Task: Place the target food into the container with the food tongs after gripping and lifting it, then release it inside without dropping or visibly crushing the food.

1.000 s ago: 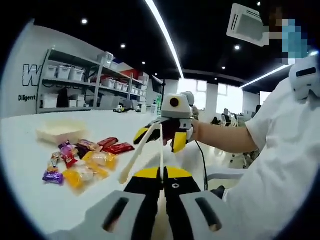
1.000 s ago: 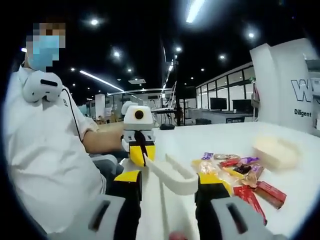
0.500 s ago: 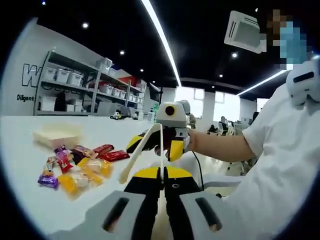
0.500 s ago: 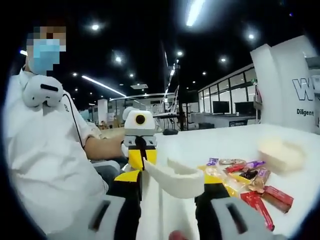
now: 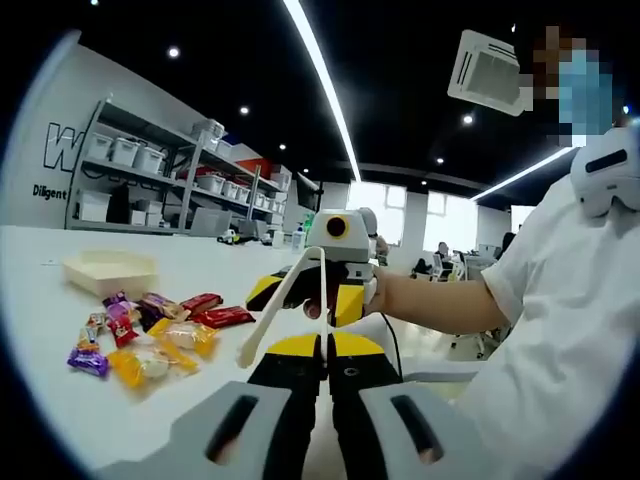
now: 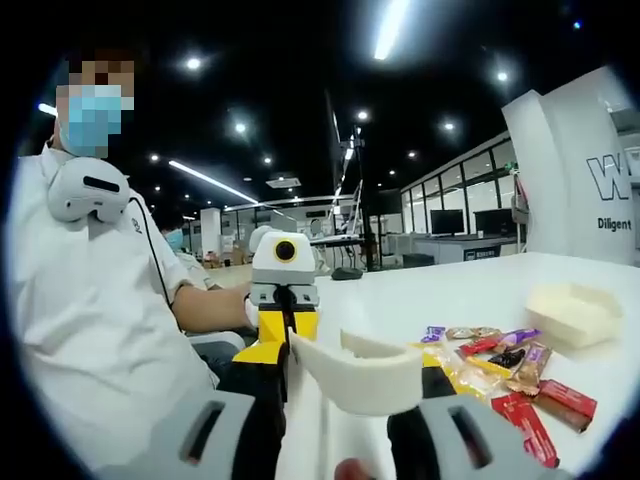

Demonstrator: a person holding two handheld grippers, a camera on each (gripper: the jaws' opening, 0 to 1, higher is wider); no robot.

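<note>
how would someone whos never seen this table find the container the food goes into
Start at the white table and find the heap of wrapped snacks in bright foil. The container sits just past that heap, apart from it. It is the one pale, shallow, square open tray, plain and unwrapped, whereas the things beside it are small and colourful.

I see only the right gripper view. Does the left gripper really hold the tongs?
Observer: Yes. In the left gripper view the left gripper has its jaws closed on one arm of the tongs.
Operator: And where is the other arm?
Observer: It spreads out free. Its tip hangs above the table, short of the wrapped sweets, with nothing gripped.
</note>
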